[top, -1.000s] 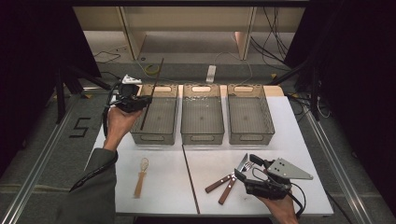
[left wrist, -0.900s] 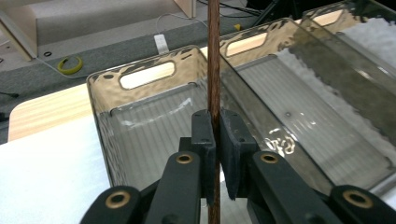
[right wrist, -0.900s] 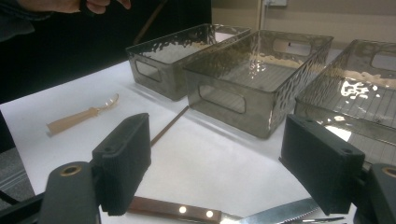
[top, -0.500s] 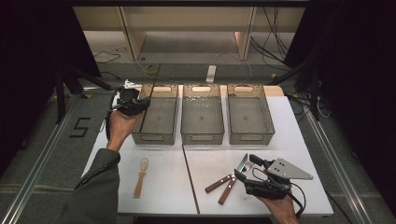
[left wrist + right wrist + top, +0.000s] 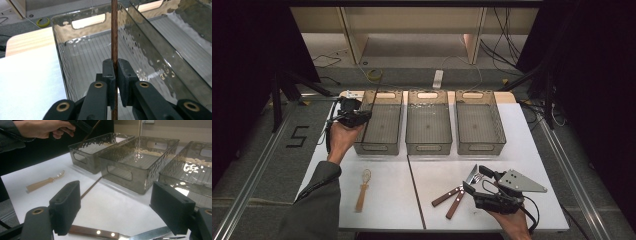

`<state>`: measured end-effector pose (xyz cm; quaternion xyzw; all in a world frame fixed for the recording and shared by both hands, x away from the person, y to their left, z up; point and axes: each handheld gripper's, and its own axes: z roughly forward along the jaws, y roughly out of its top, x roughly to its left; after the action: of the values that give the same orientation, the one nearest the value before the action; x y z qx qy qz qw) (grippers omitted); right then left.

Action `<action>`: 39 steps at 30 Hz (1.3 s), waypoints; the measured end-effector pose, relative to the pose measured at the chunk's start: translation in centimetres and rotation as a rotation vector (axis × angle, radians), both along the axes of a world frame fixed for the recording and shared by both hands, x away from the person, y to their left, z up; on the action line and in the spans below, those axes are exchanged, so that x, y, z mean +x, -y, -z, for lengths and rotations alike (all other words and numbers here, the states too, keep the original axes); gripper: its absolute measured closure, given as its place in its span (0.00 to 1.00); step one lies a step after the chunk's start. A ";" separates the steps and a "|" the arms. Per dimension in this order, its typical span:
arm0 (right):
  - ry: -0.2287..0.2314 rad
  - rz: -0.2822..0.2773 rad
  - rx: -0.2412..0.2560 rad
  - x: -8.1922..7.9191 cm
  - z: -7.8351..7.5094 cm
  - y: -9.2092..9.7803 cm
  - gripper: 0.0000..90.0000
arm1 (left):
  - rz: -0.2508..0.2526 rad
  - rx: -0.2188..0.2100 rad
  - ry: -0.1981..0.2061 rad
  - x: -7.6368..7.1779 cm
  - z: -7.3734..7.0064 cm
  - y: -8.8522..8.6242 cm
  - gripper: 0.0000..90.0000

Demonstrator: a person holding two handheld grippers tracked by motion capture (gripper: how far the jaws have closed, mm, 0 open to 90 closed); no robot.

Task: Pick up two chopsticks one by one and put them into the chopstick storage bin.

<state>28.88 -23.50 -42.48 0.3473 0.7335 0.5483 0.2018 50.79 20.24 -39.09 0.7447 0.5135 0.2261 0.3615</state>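
My left gripper [image 5: 115,75] is clamped on a thin wooden stick [image 5: 114,32], which runs straight ahead between my jaws, its long axis rising away from me over the left bin [image 5: 82,53]. My right gripper [image 5: 115,212] stands wide apart, a wood-handled knife [image 5: 100,233] lying across just beneath it on the tabletop [image 5: 112,205], blade to my right. Since a second ago, neither hand has noticeably shifted.
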 end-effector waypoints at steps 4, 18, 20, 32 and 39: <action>0.003 -0.003 0.001 0.0 0.0 0.0 0.27 | -0.003 0.011 -0.009 0.0 0.3 -0.1 0.93; 0.001 -0.003 0.000 0.0 0.0 0.0 0.27 | -0.015 0.010 -0.033 0.2 1.1 -0.4 0.93; 0.003 -0.004 0.001 0.0 0.0 0.0 0.27 | -0.016 0.010 -0.040 0.3 1.3 -0.4 0.93; 0.002 -0.006 0.003 0.0 0.0 0.0 0.27 | -0.048 0.013 -0.062 0.4 2.1 -0.6 0.83; 0.002 -0.004 0.005 0.0 0.0 0.0 0.27 | -0.094 -0.030 -0.065 -0.7 0.5 0.0 0.49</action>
<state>28.88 -23.48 -42.48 0.3457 0.7327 0.5509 0.2004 50.04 20.22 -39.62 0.7211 0.5628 0.2107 0.3448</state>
